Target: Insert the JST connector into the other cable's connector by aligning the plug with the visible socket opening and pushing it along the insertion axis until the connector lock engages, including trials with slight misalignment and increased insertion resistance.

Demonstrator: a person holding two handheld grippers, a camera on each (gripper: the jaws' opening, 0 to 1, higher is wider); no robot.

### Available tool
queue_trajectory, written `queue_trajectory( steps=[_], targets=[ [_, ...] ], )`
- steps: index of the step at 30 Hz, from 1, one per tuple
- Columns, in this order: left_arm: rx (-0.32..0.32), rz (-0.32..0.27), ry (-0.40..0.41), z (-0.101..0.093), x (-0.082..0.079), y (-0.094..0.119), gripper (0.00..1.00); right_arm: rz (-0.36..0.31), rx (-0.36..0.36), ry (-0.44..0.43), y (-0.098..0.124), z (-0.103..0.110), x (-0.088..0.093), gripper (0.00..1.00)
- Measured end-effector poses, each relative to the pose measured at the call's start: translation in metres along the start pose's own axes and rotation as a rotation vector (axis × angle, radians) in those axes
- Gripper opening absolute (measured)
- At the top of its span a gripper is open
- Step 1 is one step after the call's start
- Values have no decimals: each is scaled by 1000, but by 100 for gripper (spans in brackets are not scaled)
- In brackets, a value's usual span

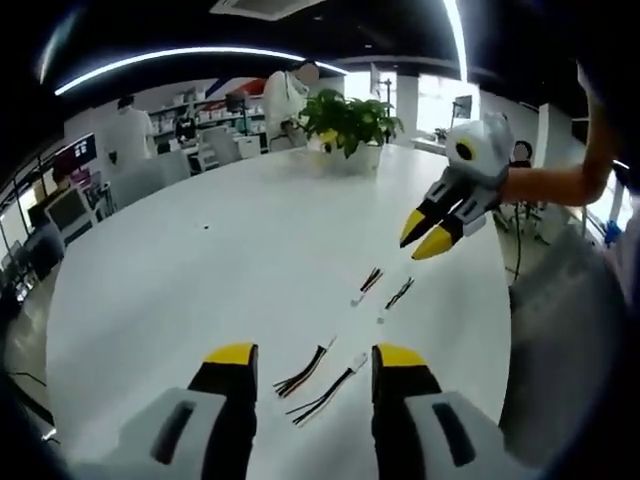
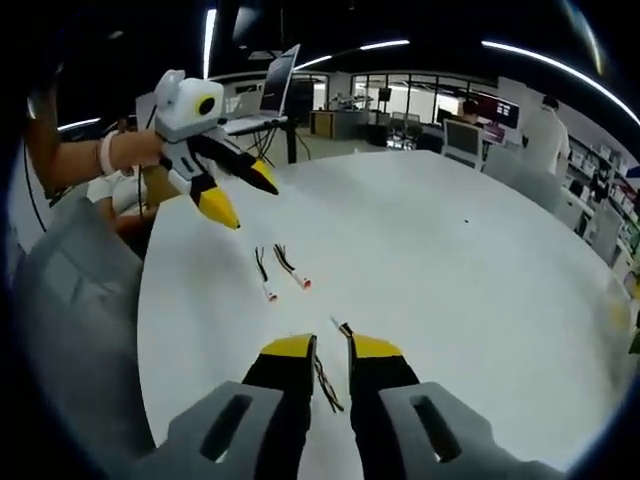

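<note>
A: JST cables come first: in the left gripper view one pair (image 1: 318,382) lies flat on the white desk (image 1: 180,280) just ahead of the left claw (image 1: 314,356), between its yellow tips, white connector ends toward one o'clock.

B: And is that claw holding anything?

A: No. Its jaws stand wide apart and empty, probably poised to come down on one lead.

B: What's farther out?

A: A second pair of short cables (image 1: 384,288) at about one o'clock, well apart from the first, likely spares for repeat trials. Above them hovers the right claw (image 1: 424,235), jaws only slightly parted, gripping nothing.

B: Its own view?

A: There the right claw (image 2: 332,345) shows a narrow gap with dark wires (image 2: 327,382) on the desk between the jaws. Beyond, a potted plant (image 1: 350,125) and people.
</note>
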State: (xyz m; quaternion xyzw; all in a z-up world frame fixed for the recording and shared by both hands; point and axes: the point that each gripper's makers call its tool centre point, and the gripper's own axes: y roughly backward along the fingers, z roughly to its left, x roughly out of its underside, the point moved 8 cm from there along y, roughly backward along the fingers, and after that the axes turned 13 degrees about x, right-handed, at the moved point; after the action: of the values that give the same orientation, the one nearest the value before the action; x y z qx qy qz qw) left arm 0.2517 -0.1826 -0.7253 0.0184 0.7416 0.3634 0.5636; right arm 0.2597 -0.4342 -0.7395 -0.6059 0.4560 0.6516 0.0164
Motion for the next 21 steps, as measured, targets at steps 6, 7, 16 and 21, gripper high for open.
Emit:
queue_trajectory(
  steps=[6, 7, 16, 21],
  targets=[
    [52, 6, -12, 6, 2, -16, 37, -4, -36, 30, -11, -1, 0, 13],
    [62, 3, -10, 5, 2, -19, 36, -3, -44, 35, -14, -2, 0, 13],
    [102, 28, 2, 15, 12, -35, 33, -47, -132, 37, -31, -6, 0, 14],
    [129, 18, 13, 20, 15, -41, 31, -37, -192, 57, -42, -8, 5, 14]
  ],
)
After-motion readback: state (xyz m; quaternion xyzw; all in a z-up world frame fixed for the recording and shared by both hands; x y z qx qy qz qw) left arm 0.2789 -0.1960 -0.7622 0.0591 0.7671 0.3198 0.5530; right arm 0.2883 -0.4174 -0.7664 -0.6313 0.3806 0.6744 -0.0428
